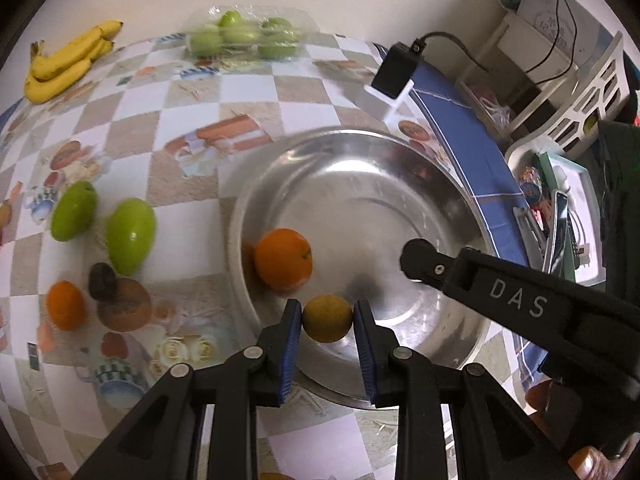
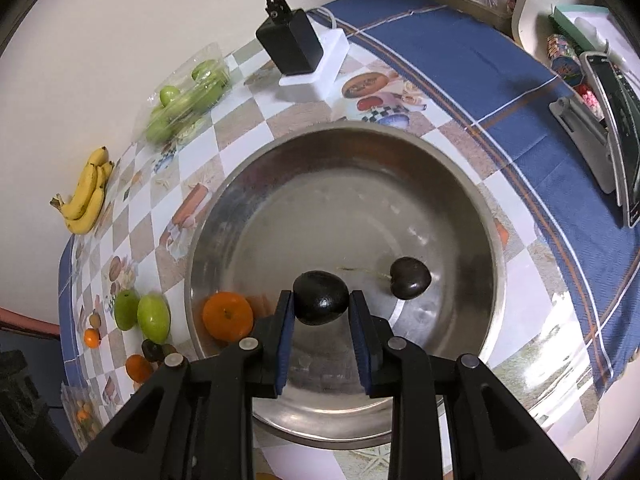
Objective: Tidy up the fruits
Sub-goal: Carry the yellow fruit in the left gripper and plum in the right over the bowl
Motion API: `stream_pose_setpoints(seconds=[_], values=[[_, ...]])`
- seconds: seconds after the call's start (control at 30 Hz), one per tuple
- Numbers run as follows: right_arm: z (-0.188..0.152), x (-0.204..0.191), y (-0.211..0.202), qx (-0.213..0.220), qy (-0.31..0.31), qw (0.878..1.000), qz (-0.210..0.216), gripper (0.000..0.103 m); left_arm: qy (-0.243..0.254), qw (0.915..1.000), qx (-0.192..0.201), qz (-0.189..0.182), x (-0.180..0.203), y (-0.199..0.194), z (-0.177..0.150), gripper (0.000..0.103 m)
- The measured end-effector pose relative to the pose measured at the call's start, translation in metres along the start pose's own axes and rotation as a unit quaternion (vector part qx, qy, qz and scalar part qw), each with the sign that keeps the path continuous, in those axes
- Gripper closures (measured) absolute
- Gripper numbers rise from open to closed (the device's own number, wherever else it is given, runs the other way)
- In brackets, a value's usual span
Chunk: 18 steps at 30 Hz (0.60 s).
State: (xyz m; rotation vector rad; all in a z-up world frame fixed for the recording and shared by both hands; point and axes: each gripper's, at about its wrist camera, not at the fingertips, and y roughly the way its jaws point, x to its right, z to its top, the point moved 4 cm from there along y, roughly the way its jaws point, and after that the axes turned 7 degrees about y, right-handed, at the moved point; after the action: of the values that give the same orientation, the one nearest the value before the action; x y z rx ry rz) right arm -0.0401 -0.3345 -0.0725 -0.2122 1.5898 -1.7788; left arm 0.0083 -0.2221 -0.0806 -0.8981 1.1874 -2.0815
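The steel bowl (image 2: 344,152) is the biggest thing under me, a wide, shallow basin sitting on the checked tablecloth (image 1: 248,92); it looks rigid and slick-walled, so I judge anything round dropped into it will roll toward the low part instead of staying where it lands. One orange (image 2: 227,316) already rests inside by the near-left wall, firm and probably the heaviest piece here. A dark cherry-like fruit (image 2: 411,278) with a thin stem lies on the bowl floor further right; I can't tell how soft it is. My right gripper (image 2: 321,312) is pinching a dark oval fruit (image 2: 320,298) across its middle, pads on opposite flanks, held over the bowl's near side; its skin is glossy, so I'd reckon it slippery and likely to bruise under a hard squeeze. My left gripper (image 1: 327,318) is clamped on a small yellowish round fruit (image 1: 327,317), also above the bowl near its front rim, just beside the orange; it looks light and fairly firm, and gripping at its widest part seems the safe hold. Out on the cloth wait two green fruits (image 1: 104,220), smooth and elongated, best taken across the short axis.
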Motion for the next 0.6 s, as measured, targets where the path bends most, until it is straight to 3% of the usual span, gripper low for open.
stream_pose_setpoints(seconds=[0.5, 0.6], values=[[-0.006, 0.005, 0.016, -0.034, 0.005, 0.999, -0.017, 0.074, -0.029, 0.9991, -0.026, -0.017, -0.01, 0.014, -0.004, 0.072], [-0.005, 0.005, 0.016, -0.033, 0.006, 0.999, -0.018, 0.074, -0.033, 0.9989, -0.027, -0.02, -0.012, 0.014, -0.004, 0.065]])
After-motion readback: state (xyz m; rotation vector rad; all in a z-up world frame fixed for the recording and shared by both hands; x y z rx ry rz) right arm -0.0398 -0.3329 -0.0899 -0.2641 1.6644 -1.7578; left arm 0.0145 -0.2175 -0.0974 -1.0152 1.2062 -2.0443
